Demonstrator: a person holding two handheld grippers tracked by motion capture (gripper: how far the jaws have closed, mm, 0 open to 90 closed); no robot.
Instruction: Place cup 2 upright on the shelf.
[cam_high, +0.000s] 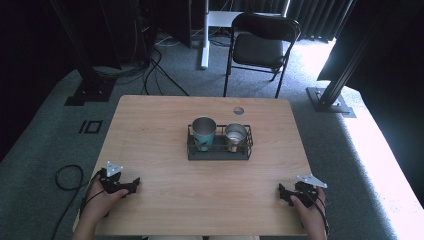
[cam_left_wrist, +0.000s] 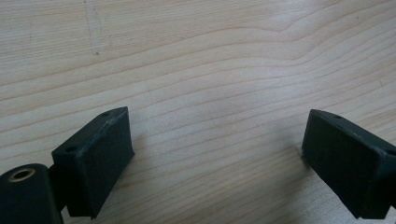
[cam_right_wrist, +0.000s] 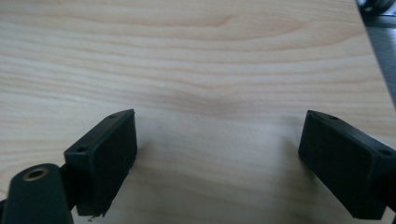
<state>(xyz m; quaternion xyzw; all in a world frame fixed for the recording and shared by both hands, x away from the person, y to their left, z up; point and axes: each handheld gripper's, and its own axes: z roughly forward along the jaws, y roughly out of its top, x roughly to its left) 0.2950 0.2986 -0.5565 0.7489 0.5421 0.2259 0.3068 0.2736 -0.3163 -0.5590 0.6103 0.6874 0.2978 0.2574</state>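
A black wire rack (cam_high: 219, 150) stands in the middle of the wooden table (cam_high: 150, 130). In it stand a teal metal cup (cam_high: 203, 133) on the left and a shiny steel cup (cam_high: 235, 137) on the right. My left gripper (cam_high: 134, 184) rests low near the table's front left corner, far from the rack. In the left gripper view its jaws stand apart over bare wood, left gripper (cam_left_wrist: 217, 149) open. My right gripper (cam_high: 283, 194) lies near the front right corner. Its jaws are also spread with nothing between them, right gripper (cam_right_wrist: 217, 149) open.
A black folding chair (cam_high: 260, 47) stands beyond the table's far edge. A round cable hole (cam_high: 238, 110) sits in the tabletop behind the rack. Cables (cam_high: 67, 177) trail on the grey carpet at the left. Black frame posts (cam_high: 335, 92) flank the table.
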